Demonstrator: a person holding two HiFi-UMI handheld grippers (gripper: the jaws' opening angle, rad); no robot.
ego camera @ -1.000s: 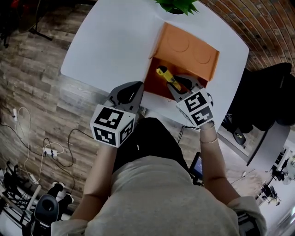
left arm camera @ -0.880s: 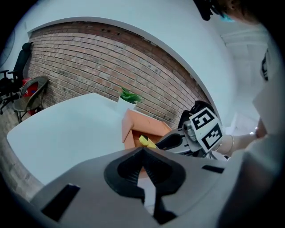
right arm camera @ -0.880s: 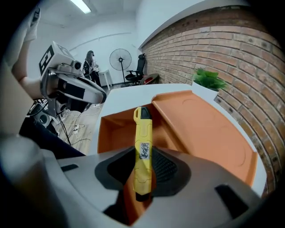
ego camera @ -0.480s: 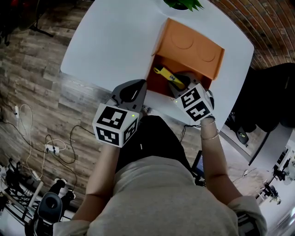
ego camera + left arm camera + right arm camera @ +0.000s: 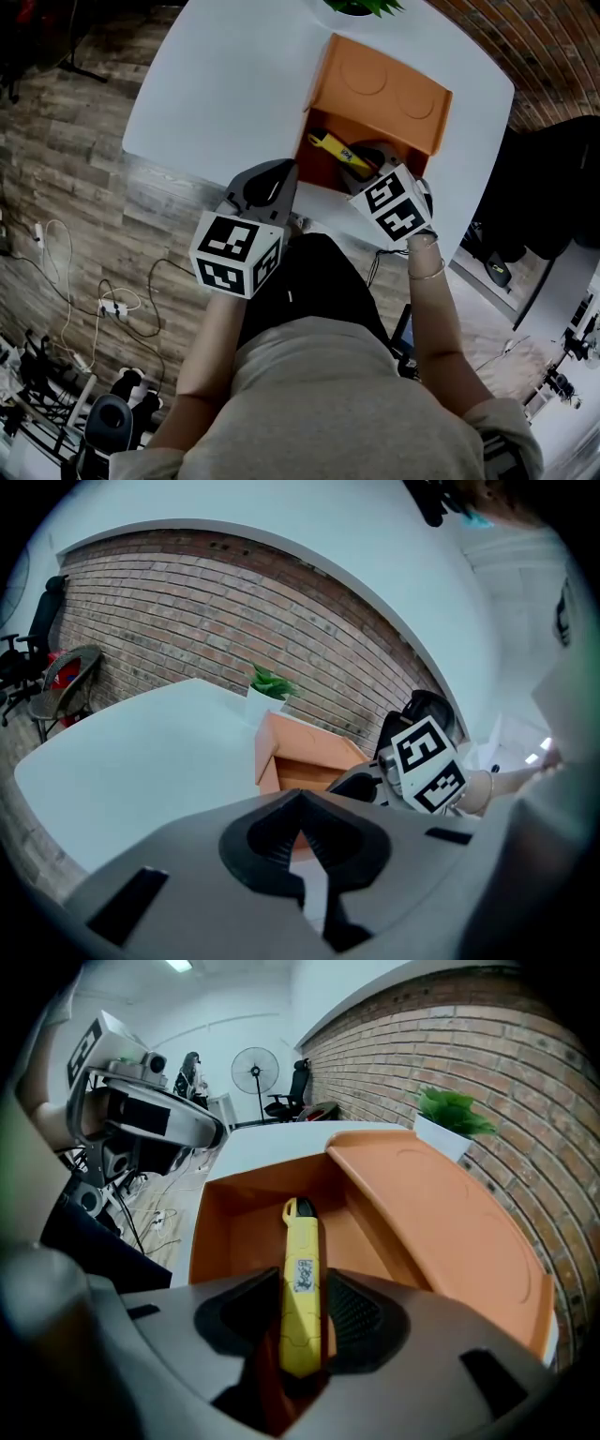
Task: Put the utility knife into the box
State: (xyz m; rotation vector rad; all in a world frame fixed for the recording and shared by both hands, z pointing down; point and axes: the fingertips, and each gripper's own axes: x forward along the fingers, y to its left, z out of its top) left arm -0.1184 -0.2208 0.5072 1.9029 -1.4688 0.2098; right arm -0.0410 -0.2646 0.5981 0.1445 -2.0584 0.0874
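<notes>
1. In the right gripper view, the right gripper [image 5: 300,1314] has its jaws opening. The yellow utility knife [image 5: 301,1283] stands between them, lower centre of the frame. We see a gap between the knife and the left pad. It lies close against the right pad, but we cannot tell if they touch.
2. The knife points away from the camera, its black-tipped end toward the far wall of the orange box [image 5: 234,1208]. The near end sits down between the pads, over the box's opening.
3. The box's lid [image 5: 441,1222] is swung open, filling the right of that frame and slanting up toward the brick wall [image 5: 450,1044].
4. In the head view the knife appears as a yellow strip inside the box, upper centre of the frame. It runs diagonally, and the right gripper's nose reaches in over the box's near edge.
5. The box stands on a white table [image 5: 234,84], near the table edge closest to the person. A green plant [image 5: 361,7] sits at the top edge of the frame, just beyond the lid.
6. The left gripper [image 5: 302,806] has its jaws together with nothing between them. In the head view it sits at centre left, just beside the box's near left corner and outside the box.
</notes>
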